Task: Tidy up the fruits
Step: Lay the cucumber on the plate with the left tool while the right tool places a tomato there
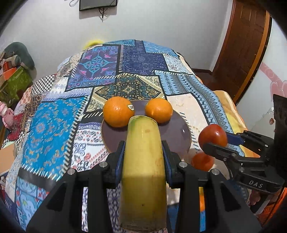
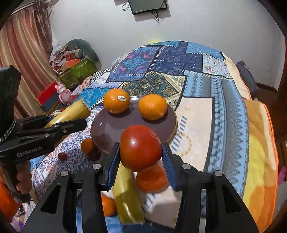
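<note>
**Both grippers loaded, over a patchwork bed**

Up front, the left gripper (image 1: pixel 143 157) is clamped on a yellow banana (image 1: pixel 143 170), its cut end reaching over the near rim of a dark purple plate (image 1: pixel 175 132). The right gripper (image 2: pixel 140 156) pinches a red tomato (image 2: pixel 140 147) between its blue pads, held just short of the same plate. Two oranges (image 2: pixel 117 101) (image 2: pixel 152 107) sit side by side at the plate's far edge, the left one bearing a small sticker. Below the right gripper lie another banana (image 2: pixel 126 195) and an orange fruit (image 2: pixel 152 179) on the cloth, with a smaller orange one (image 2: pixel 87 145) just beside the plate. All this rests on a blue patchwork bedspread (image 1: pixel 59 125) with a yellow-orange blanket (image 2: pixel 260 161) along its right side. Beyond are a white wall (image 1: pixel 161 21), a dark wall-mounted screen (image 2: pixel 148 6), a striped curtain (image 2: pixel 23 44), piled boxes (image 2: pixel 75 68) and a brown wooden door (image 1: pixel 242 50).
</note>
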Available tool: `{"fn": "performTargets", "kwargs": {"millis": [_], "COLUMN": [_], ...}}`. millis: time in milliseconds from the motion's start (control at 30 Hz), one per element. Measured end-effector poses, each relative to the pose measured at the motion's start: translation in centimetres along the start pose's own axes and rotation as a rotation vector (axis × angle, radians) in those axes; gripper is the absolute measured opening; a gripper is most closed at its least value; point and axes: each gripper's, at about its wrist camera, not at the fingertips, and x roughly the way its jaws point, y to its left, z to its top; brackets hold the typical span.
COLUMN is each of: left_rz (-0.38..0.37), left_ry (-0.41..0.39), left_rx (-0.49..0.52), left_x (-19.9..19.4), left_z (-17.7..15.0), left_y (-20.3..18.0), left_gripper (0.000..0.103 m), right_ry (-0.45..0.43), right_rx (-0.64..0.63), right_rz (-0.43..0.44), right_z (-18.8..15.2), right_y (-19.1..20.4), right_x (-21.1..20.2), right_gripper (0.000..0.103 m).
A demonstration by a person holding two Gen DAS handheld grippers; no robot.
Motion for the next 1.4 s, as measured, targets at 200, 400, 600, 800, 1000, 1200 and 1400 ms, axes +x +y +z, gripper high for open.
{"fn": "performTargets", "kwargs": {"millis": [200, 400, 600, 800, 1000, 1200, 1400], "left_rz": [-0.017, -0.021, -0.012, -0.008, -0.014, -0.011, -0.004], "left_ry": [0.033, 0.056, 0.091, 0.122, 0.16, 0.104, 0.084], "left_rx": [-0.002, 0.035, 0.046, 0.047, 0.026, 0.05, 0.037], "left_x": [2.9, 5.0, 6.9, 8.4, 9.6, 8.2, 7.0], "left_z": [1.7, 2.8, 3.5, 3.7, 3.4, 3.9, 4.3], "left_y": [0.5, 0.2, 0.3, 0.4, 0.5, -0.1, 0.1], "left_gripper": [0.038, 0.038, 0.038, 0.038, 0.038, 0.032, 0.032], "right_ry": [0.011, 0.036, 0.081, 0.119, 0.15, 0.167, 0.121], "right_rx": [-0.017, -0.035, -0.052, -0.072, -0.083, -0.074, -0.073], "right_rz": [-0.014, -0.023, -0.018, -0.005, 0.002, -0.016, -0.021], "right_z": [1.5, 2.3, 2.6, 2.5, 2.5, 2.6, 3.3], "right_y": [-0.5, -1.0, -1.3, -1.1, -1.0, -1.3, -1.1], "right_x": [1.7, 3.3, 4.9, 6.0, 6.8, 7.5, 6.2], "right_gripper": [0.042, 0.042, 0.042, 0.042, 0.043, 0.043, 0.045]}}
